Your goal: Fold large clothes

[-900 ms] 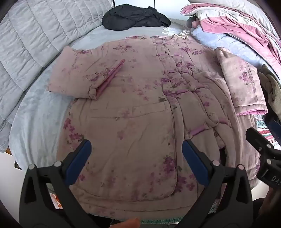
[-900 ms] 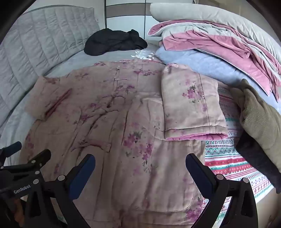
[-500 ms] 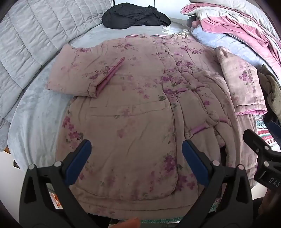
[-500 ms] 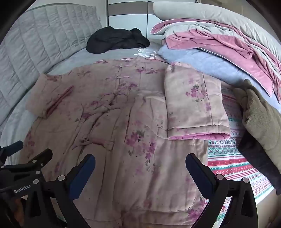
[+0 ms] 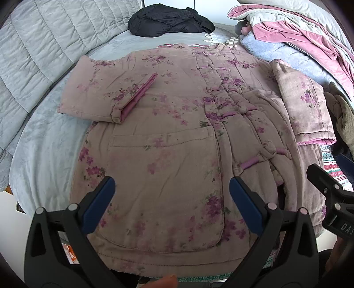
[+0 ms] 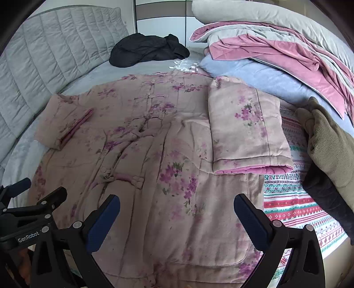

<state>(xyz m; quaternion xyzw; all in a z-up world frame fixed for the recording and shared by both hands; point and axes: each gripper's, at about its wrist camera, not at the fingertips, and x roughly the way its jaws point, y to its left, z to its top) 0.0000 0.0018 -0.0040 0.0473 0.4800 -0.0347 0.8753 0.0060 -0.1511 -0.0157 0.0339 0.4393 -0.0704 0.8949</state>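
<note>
A padded pink jacket (image 5: 168, 141) with purple flowers lies buttoned and face up on the bed, hem towards me. Its one sleeve (image 5: 106, 97) is folded in across the chest on the picture's left. The other sleeve (image 6: 245, 130) is folded down along the body on the right. My left gripper (image 5: 170, 199) hangs open above the lower front pocket, nothing between its blue pads. My right gripper (image 6: 177, 215) also stands open over the jacket (image 6: 154, 166) near the hem, holding nothing. The left gripper (image 6: 28, 212) shows at the lower left of the right wrist view.
A black garment (image 5: 170, 21) lies bunched at the far end of the grey bed sheet (image 5: 46, 141). A quilted grey headboard (image 6: 44, 55) rises on the left. Piled pink and blue bedding (image 6: 276, 57), an olive garment (image 6: 327, 141) and a patterned blanket (image 6: 294, 208) crowd the right.
Both grippers have drawn back slightly towards the hem, so the jacket sits a little farther up in both views. The jaws stayed open.
</note>
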